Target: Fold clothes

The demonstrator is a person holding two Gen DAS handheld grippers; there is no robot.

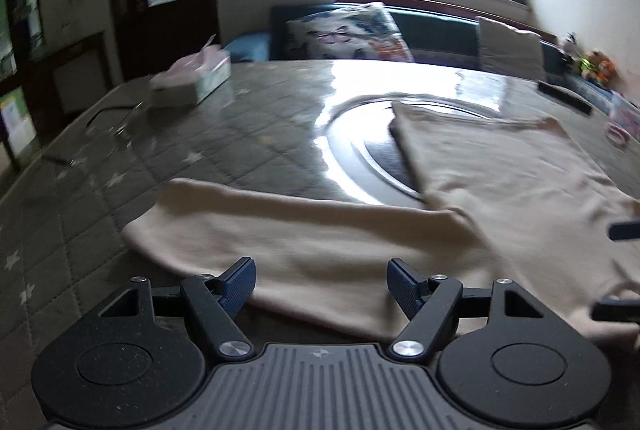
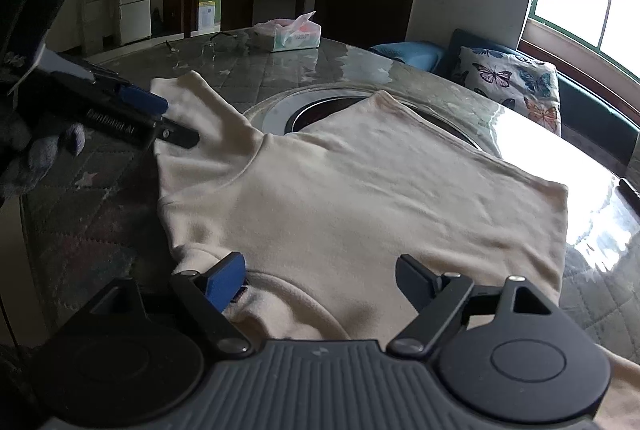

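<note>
A cream long-sleeved top [image 2: 360,190] lies flat on the table, collar nearest the right wrist camera. One sleeve [image 1: 280,230] stretches out to the left. My left gripper [image 1: 322,276] hovers open just over that sleeve, nothing between its blue pads. In the right wrist view the left gripper [image 2: 172,118] sits at the far left over the sleeve, held by a gloved hand [image 2: 40,150]. My right gripper [image 2: 320,268] stands open over the collar end of the top, pads not pressing cloth. Its dark fingertips [image 1: 622,230] show at the right edge of the left wrist view.
The table has a quilted star-pattern cover [image 1: 120,158] under a glossy sheet and a round metal-rimmed inset [image 1: 360,158] partly under the top. A tissue box [image 2: 296,36] stands at the far side. A butterfly pillow [image 2: 516,86] lies on the bench under the window.
</note>
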